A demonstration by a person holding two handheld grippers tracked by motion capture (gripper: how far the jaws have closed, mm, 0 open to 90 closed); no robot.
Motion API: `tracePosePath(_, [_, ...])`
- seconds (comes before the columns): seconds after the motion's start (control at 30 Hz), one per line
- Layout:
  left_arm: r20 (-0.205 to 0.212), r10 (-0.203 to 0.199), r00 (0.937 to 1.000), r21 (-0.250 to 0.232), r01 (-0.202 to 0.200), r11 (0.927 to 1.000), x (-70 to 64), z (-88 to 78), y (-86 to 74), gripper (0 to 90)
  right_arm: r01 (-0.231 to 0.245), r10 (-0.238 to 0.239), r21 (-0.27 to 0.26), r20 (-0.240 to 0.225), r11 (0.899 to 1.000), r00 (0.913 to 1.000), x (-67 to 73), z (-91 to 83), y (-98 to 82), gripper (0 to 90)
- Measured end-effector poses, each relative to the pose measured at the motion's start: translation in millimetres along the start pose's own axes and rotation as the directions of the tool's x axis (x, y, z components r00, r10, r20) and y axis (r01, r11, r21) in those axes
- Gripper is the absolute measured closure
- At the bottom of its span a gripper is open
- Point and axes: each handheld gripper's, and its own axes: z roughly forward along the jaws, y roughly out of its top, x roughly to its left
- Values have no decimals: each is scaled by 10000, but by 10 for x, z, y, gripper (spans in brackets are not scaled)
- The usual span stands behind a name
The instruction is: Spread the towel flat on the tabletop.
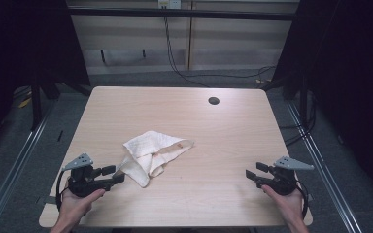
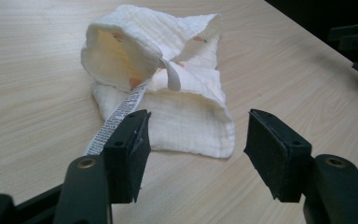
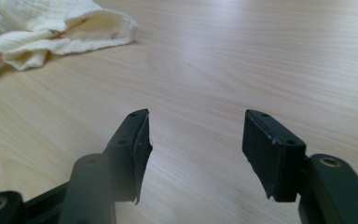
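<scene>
My left tool hangs with jaws apart just short of the cloth, a crumpled cream muslin with faint orange marks and a printed label, lying left of the tabletop's centre. My right tool, also spread, sits near the right edge.

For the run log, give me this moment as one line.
cloth: crumpled, mid-table | left tongs: open, at cloth's near edge, not gripping | right tongs: open, over bare table, apart from cloth
</scene>
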Motion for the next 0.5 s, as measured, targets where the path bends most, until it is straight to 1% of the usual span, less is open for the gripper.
tracePosePath(0.07, [114, 67, 9999, 47, -68, 10000, -1, 7, 7, 393, 15, -17, -139, -203, 9999, 9998, 12, -10, 7, 394])
tracePosePath(0.1, [159, 39, 9999, 33, -40, 10000, -7, 12, 16, 393, 4, -10, -200, -318, 9998, 9995, 19, -11, 10, 384])
tracePosePath(0.13, [105, 119, 9999, 68, -120, 9999, -20, 20, 30, 393, -47, 36, -237, -488, 9997, 9988, 20, -7, 14, 383])
tracePosePath(0.17, [129, 273, 9995, 105, -274, 9996, -35, 31, 42, 396, -50, 37, -215, -602, 9998, 9982, 23, -2, 16, 381])
tracePosePath(0.23, [213, 562, 9982, 213, -567, 9982, -50, 52, 64, 422, 23, -37, -256, -575, 9997, 9983, 41, 0, 14, 402])
tracePosePath(0.27, [242, 545, 9982, 248, -551, 9982, -48, 64, 68, 423, 3, -20, -279, -587, 9996, 9983, 36, 0, 11, 405])
tracePosePath(0.3, [186, 533, 9984, 298, -538, 9981, -28, 76, 76, 408, -23, 12, -227, -495, 9997, 9988, 32, -1, 11, 410])
tracePosePath(0.33, [180, 390, 9991, 249, -395, 9989, -17, 80, 80, 385, 25, -28, -78, -425, 10000, 9991, 23, -2, 8, 428])
tracePosePath(0.37, [148, 243, 9996, 52, -243, 9997, 1, 78, 87, 406, 62, -63, -32, -527, 10000, 9986, 14, -4, 7, 420])
tracePosePath(0.4, [140, 248, 9996, -77, -247, 9997, 17, 82, 104, 431, 4, -2, 33, -723, 10000, 9974, -3, -7, 5, 418])
tracePosePath(0.43, [178, 205, 9996, 14, -205, 9998, 36, 97, 133, 427, -125, 135, 133, -810, 9998, 9966, -10, -14, 6, 437])
tracePosePath(0.47, [86, 209, 9997, 19, -209, 9998, 48, 103, 157, 419, -99, 119, 250, -821, 9996, 9965, -1, -20, 6, 440])
tracePosePath(0.5, [-86, 312, 9995, -51, -312, 9995, 48, 104, 176, 402, 58, -34, 304, -768, 9995, 9970, 15, -16, 5, 436])
